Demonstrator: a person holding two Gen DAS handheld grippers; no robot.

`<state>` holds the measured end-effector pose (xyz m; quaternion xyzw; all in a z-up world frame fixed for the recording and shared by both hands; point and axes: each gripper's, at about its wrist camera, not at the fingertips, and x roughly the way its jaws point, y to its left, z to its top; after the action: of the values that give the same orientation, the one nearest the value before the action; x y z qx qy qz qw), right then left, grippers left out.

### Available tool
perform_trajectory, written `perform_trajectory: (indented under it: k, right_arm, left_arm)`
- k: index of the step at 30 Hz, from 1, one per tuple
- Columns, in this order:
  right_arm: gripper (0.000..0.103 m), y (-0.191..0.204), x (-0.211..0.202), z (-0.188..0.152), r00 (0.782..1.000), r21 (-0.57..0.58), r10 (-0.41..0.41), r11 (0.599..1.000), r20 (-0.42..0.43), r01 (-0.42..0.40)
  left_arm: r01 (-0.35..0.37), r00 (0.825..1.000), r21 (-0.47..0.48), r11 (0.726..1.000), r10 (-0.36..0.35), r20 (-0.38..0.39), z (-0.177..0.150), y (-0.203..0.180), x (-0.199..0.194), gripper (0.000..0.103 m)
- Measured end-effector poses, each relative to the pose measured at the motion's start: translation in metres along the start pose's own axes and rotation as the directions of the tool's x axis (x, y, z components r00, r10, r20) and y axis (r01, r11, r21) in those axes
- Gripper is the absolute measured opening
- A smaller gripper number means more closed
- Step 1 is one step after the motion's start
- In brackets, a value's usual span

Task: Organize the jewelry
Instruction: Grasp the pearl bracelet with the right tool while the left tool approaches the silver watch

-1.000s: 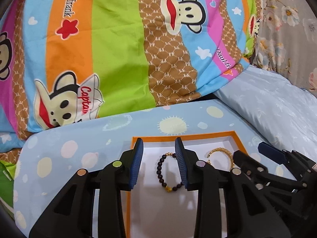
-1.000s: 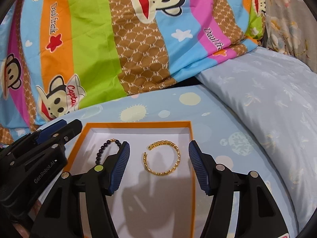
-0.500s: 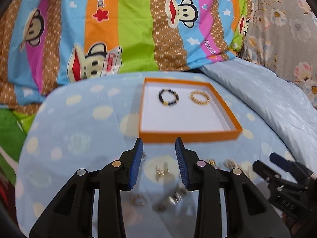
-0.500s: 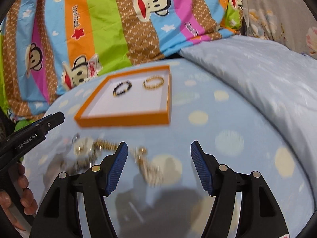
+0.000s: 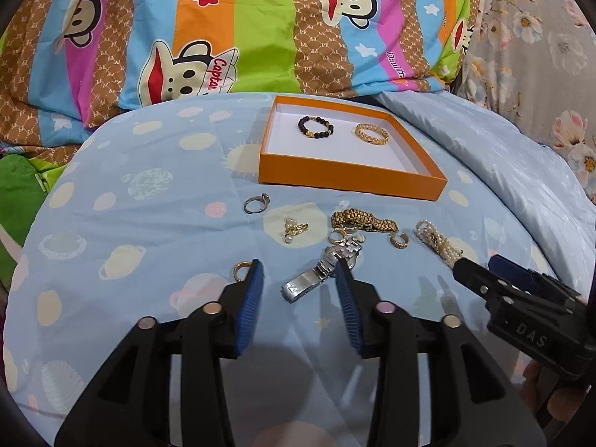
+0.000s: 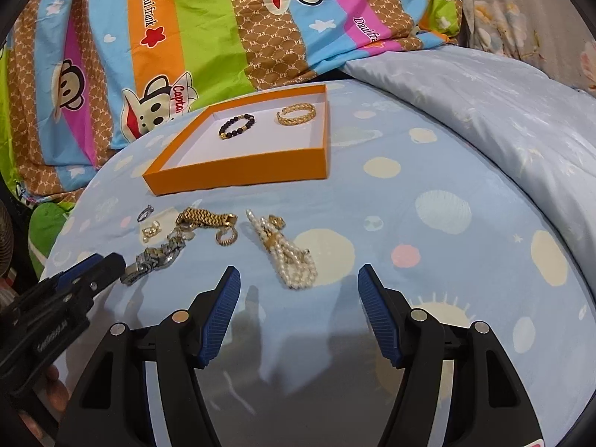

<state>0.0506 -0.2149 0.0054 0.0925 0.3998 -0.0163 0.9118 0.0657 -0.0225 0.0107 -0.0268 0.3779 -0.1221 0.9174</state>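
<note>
An orange tray (image 5: 350, 179) (image 6: 238, 173) holds a black bead bracelet (image 5: 315, 127) (image 6: 236, 126) and a gold bangle (image 5: 370, 134) (image 6: 296, 113). Loose jewelry lies in front of it: a silver watch (image 5: 322, 272) (image 6: 156, 255), a gold watch band (image 5: 363, 220) (image 6: 205, 218), a pearl strand (image 5: 439, 242) (image 6: 287, 251), a silver ring (image 5: 256, 203) and gold earrings (image 5: 294, 228). My left gripper (image 5: 300, 273) is open and empty, just before the silver watch. My right gripper (image 6: 298, 277) is open and empty, just before the pearl strand.
The jewelry lies on a pale blue dotted cushion (image 5: 149, 201). A striped monkey-print quilt (image 5: 260, 26) is piled behind the tray. A pale blue pillow (image 6: 484, 100) lies to the right. A small gold hoop (image 5: 242, 269) sits by my left finger.
Both grippers have pulled back from over the tray to the loose jewelry pile in front of it. Both stay open and empty.
</note>
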Motion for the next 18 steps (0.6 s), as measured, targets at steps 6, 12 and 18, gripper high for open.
perform_trajectory:
  k: [6, 12, 18]
  right_arm:
    - [0.062, 0.007, 0.018, 0.014, 1.000, -0.012, -0.001, 1.000, -0.026, 0.001]
    - [0.045, 0.010, 0.029, 0.017, 0.998, -0.023, -0.012, 1.000, -0.065, 0.010]
    - [0.021, 0.006, 0.027, 0.014, 0.998, -0.005, -0.007, 1.000, -0.064, 0.007]
  left_arm:
    - [0.016, 1.000, -0.046, 0.999, -0.017, -0.014, 0.000, 0.010, 0.004, 0.048]
    - [0.024, 0.999, -0.050, 0.998, -0.025, -0.024, -0.001, 0.011, 0.006, 0.048]
    - [0.027, 0.999, -0.040, 0.999, -0.028, -0.033, -0.001, 0.008, 0.007, 0.048]
